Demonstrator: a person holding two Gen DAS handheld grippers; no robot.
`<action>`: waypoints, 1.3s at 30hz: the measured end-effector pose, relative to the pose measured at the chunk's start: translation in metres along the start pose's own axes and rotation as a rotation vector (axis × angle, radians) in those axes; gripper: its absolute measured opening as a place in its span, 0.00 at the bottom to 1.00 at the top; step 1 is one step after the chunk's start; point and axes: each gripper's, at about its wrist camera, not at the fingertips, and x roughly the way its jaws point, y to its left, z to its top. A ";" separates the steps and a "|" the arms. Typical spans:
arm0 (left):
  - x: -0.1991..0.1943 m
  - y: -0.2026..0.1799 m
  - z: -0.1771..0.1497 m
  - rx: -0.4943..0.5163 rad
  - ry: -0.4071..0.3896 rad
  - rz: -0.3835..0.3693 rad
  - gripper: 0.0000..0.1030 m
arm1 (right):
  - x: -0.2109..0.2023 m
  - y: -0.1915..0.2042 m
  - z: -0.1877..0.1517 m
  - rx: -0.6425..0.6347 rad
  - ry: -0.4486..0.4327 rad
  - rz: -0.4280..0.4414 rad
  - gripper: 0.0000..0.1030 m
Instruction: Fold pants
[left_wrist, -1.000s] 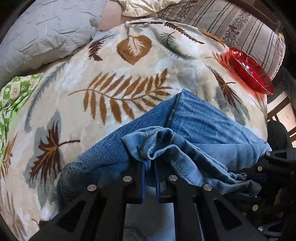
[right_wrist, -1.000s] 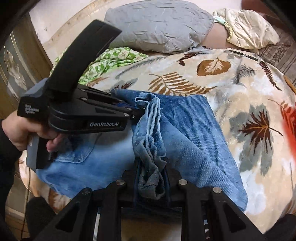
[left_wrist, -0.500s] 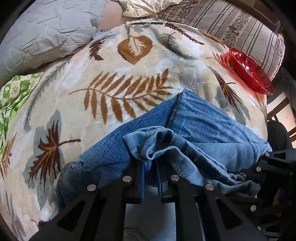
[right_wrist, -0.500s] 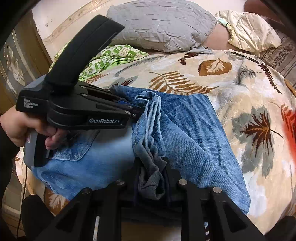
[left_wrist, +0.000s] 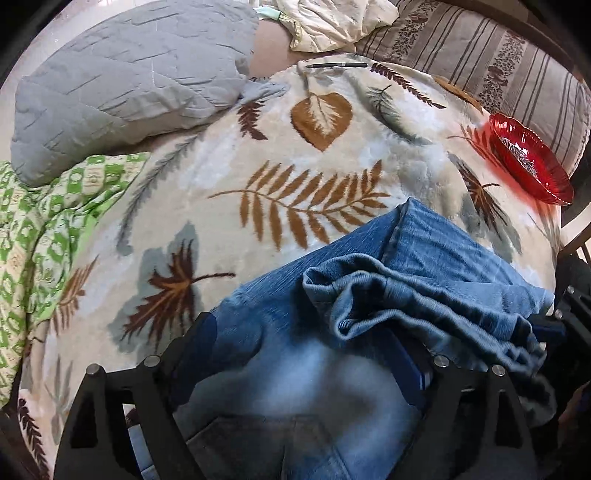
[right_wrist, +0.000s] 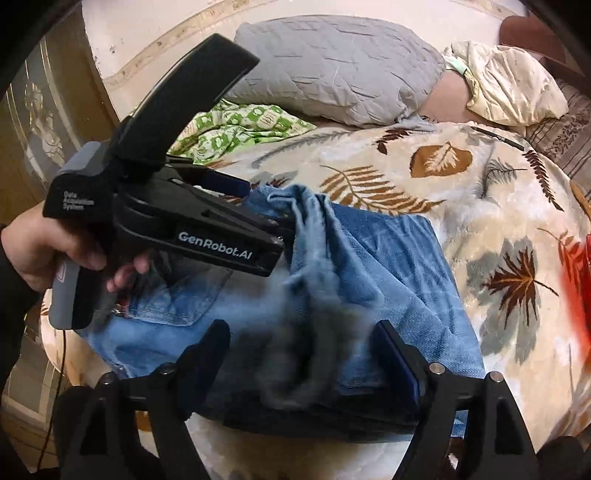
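Blue jeans (left_wrist: 436, 258) lie folded on a leaf-patterned blanket (left_wrist: 295, 147), with a bunched hem ridge (left_wrist: 388, 291) lying across the top layer. They also show in the right wrist view (right_wrist: 388, 266). My left gripper (left_wrist: 306, 354) is open with its fingers spread wide over the jeans, gripping nothing. In the right wrist view it (right_wrist: 273, 225) sits at the far end of the ridge. My right gripper (right_wrist: 299, 350) is open, its fingers either side of the near end of the blurred ridge (right_wrist: 317, 288).
A red glass dish (left_wrist: 528, 158) sits at the blanket's right edge. A grey pillow (left_wrist: 129, 81), a green patterned cloth (left_wrist: 44, 229) and a cream cloth (left_wrist: 332, 22) lie beyond. A black pen (left_wrist: 336, 65) lies at the far blanket edge. A striped cushion (left_wrist: 498, 62) is at the back right.
Both grippers were shut on the bunched hem of the jeans. Both have now opened wide and let the hem drop onto the folded jeans.
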 end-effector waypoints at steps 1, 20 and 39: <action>-0.003 0.001 -0.001 -0.004 0.001 0.003 0.85 | -0.003 0.000 0.001 0.005 -0.006 -0.001 0.80; -0.099 0.010 -0.043 -0.047 -0.030 0.137 0.90 | -0.062 0.016 0.010 -0.038 -0.125 0.000 0.90; -0.082 -0.040 -0.084 -0.308 -0.056 0.013 0.91 | -0.073 -0.056 -0.009 -0.089 -0.045 0.006 0.90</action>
